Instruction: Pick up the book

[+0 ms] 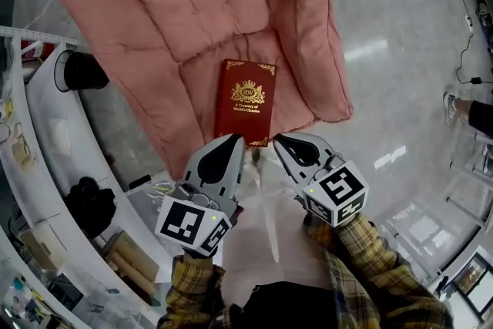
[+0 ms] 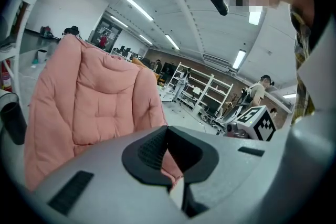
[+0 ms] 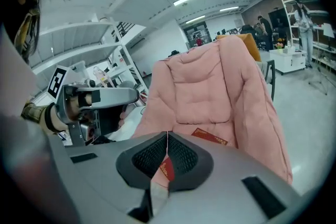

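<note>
The left tongs (image 1: 233, 141) and right tongs (image 1: 283, 141) were closed, empty.
Head view: a dark red gilt hardcover book (image 1: 246, 100) lay on the pink quilted cushion (image 1: 192, 4), just beyond both tips. Left gripper view: book hidden. Right gripper view: partly hidden behind jaws.

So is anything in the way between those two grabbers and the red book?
Nothing visible. The red gold-printed hardcover book lies uncovered on the pink quilted chair cushion, and the left gripper and right gripper, both shut, point at its near edge with nothing between.
</note>
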Action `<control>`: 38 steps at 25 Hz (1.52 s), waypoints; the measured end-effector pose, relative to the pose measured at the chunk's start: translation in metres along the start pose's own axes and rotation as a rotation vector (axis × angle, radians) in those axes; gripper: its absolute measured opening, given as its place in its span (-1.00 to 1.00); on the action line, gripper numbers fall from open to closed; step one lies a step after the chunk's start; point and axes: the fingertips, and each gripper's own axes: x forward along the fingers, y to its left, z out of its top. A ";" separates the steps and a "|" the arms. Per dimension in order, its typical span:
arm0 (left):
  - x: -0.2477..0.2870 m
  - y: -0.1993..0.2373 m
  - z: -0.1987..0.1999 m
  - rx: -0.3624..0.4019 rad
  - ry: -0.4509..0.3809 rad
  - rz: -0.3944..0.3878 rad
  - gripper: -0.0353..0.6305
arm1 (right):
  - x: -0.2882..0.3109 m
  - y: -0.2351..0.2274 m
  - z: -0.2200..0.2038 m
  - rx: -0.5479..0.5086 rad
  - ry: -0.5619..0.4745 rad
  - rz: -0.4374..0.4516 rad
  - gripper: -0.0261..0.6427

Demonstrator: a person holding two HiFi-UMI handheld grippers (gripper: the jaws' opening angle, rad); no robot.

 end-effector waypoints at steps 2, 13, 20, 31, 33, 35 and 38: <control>0.011 0.009 -0.015 -0.003 0.022 -0.001 -0.88 | 0.017 -0.014 -0.015 0.009 0.025 -0.001 -0.87; 0.051 0.050 -0.103 -0.025 0.143 -0.010 -0.88 | 0.081 -0.065 -0.108 0.143 0.119 -0.012 -0.86; 0.064 0.059 -0.140 -0.038 0.189 -0.017 -0.88 | 0.096 -0.074 -0.153 0.280 0.145 0.018 -0.86; 0.067 0.066 -0.162 -0.039 0.212 -0.022 -0.88 | 0.113 -0.076 -0.211 0.563 0.193 0.101 -0.20; 0.066 0.068 -0.162 -0.038 0.210 -0.022 -0.88 | 0.117 -0.075 -0.222 0.623 0.209 0.114 -0.10; 0.065 0.069 -0.160 -0.036 0.207 -0.023 -0.88 | 0.119 -0.073 -0.232 0.659 0.231 0.125 -0.06; 0.065 0.071 -0.160 -0.035 0.205 -0.025 -0.88 | 0.126 -0.070 -0.248 0.705 0.263 0.148 -0.02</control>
